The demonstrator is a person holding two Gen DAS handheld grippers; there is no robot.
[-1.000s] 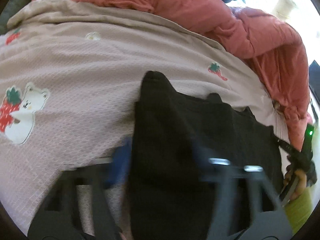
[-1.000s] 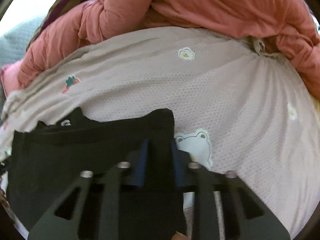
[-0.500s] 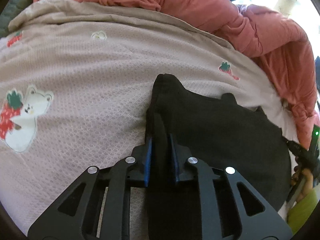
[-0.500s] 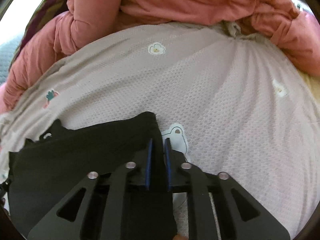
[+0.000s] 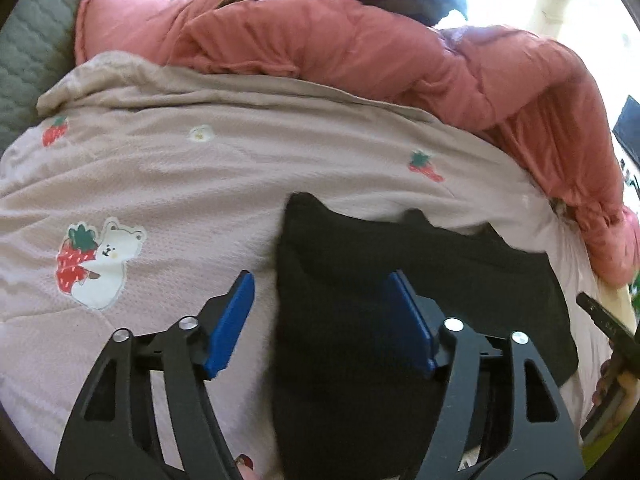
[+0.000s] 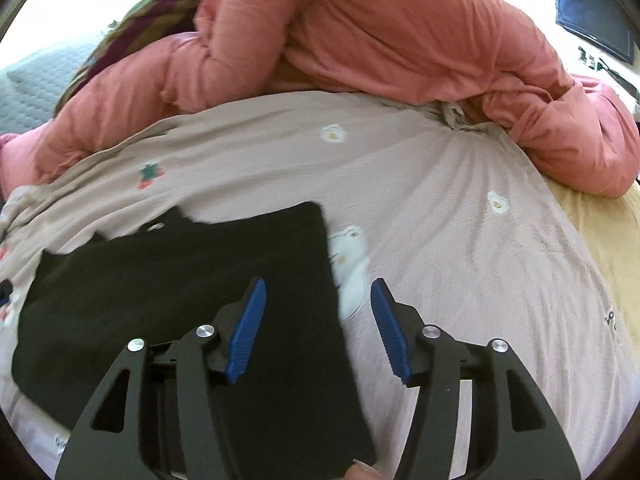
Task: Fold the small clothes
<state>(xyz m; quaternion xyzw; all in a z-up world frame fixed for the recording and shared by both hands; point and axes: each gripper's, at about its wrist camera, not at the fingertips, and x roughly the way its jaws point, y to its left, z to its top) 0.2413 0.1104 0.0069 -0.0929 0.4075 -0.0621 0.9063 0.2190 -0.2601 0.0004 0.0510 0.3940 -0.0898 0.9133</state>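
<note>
A small black garment (image 5: 400, 300) lies flat on a pinkish-beige quilt (image 5: 180, 184) printed with bears and strawberries. It also shows in the right wrist view (image 6: 200, 280). My left gripper (image 5: 320, 316) is open, its blue pads straddling the garment's left edge just above it. My right gripper (image 6: 316, 320) is open too, its pads straddling the garment's right edge. Neither holds the cloth. The garment's near part is hidden under the gripper frames.
A bulky salmon-red duvet (image 5: 380, 52) is heaped along the back of the bed, also in the right wrist view (image 6: 400, 40). A grey quilted headboard (image 5: 28, 40) is at far left. A yellow sheet (image 6: 600, 232) shows at the right bed edge.
Both grippers were shut on the garment's edges half a second ago. Both have opened and let go, and pulled back and up; the garment now lies flat.
</note>
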